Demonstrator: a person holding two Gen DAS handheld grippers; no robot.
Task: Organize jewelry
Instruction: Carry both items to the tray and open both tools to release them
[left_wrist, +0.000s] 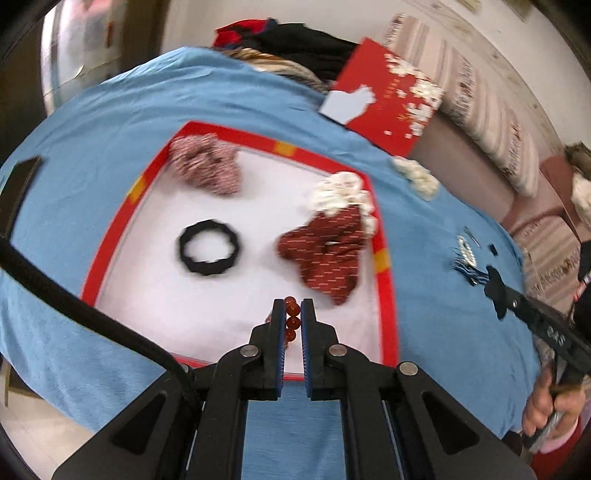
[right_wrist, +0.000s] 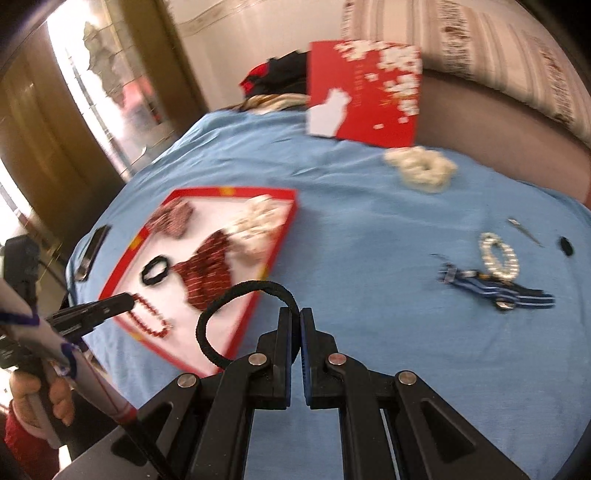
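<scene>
Left claw is clenched on a red bead bracelet; the beads sit between its fingers, directly over the near white floor of the red-rimmed tray. From the right wrist view the bracelet trails from the left claw's tip onto the tray floor near its front corner.

Right claw is clenched on a black hair tie, pinched at one point of the loop; the rest of the loop arches up and to the left of the fingers, above the tray's near right edge.

Inside the tray: a black ring-shaped tie at centre, a dark red scrunchie to its right, a white scrunchie touching it behind, a pink striped scrunchie at the far left corner.

On the blue cloth outside the tray: a white scrunchie, a pearl bracelet beside a blue striped clip, all well apart from both claws.
</scene>
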